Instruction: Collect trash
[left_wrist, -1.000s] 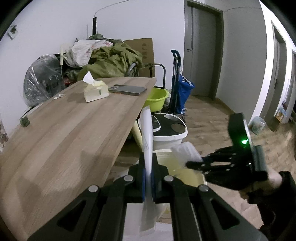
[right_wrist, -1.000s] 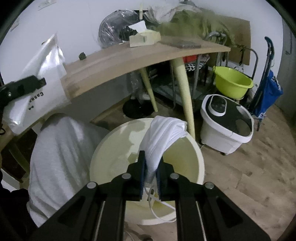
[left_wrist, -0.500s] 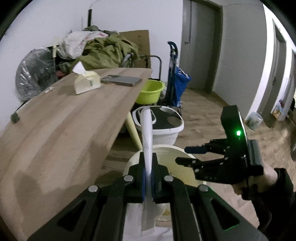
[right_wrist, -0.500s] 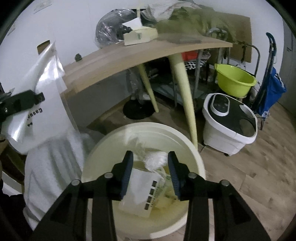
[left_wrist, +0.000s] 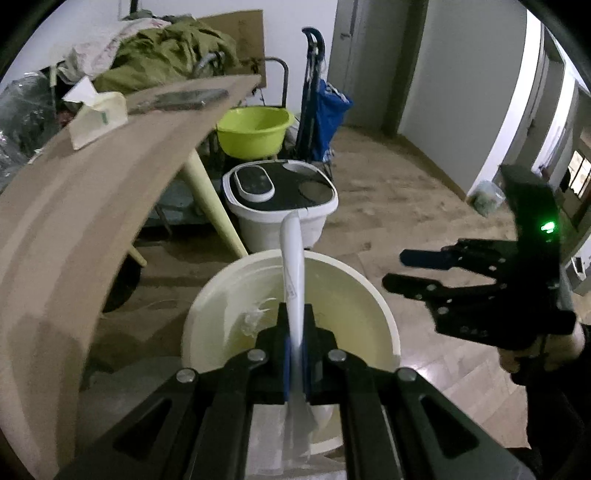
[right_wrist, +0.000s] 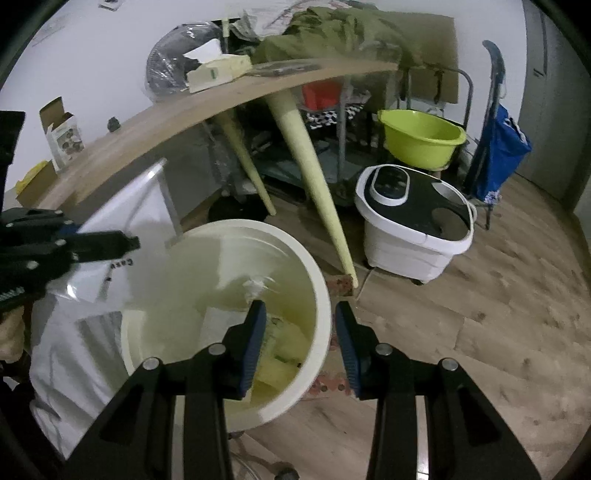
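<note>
Down at the floor, a round cream plastic bin (left_wrist: 376, 306) stands beside the pale tapered leg of the wooden table (left_wrist: 74, 206), and both claws hang over it. The left claw (left_wrist: 294, 354) is clamped tight on a flat white-and-silver plastic pouch (left_wrist: 293, 266), which stands edge-on between the blue pads and rises over the bin's mouth; from the right wrist view the same pouch (right_wrist: 125, 210) shows its broad face, tilted at the bin's left rim. The right claw (right_wrist: 300, 332) has just been opening and now stands partly open with nothing between its pads, one finger above the bin's inside and the other outside the rim. Inside the bin (right_wrist: 317, 295) lie a crumpled white wad (right_wrist: 255, 286), a white paper piece and yellowish scraps. Behind it on the wooden floor sits a white tub with a black lid (right_wrist: 417, 221), and past that a lime-green basin (right_wrist: 421, 138). On the table rests a cream tissue box (left_wrist: 98, 118)
</note>
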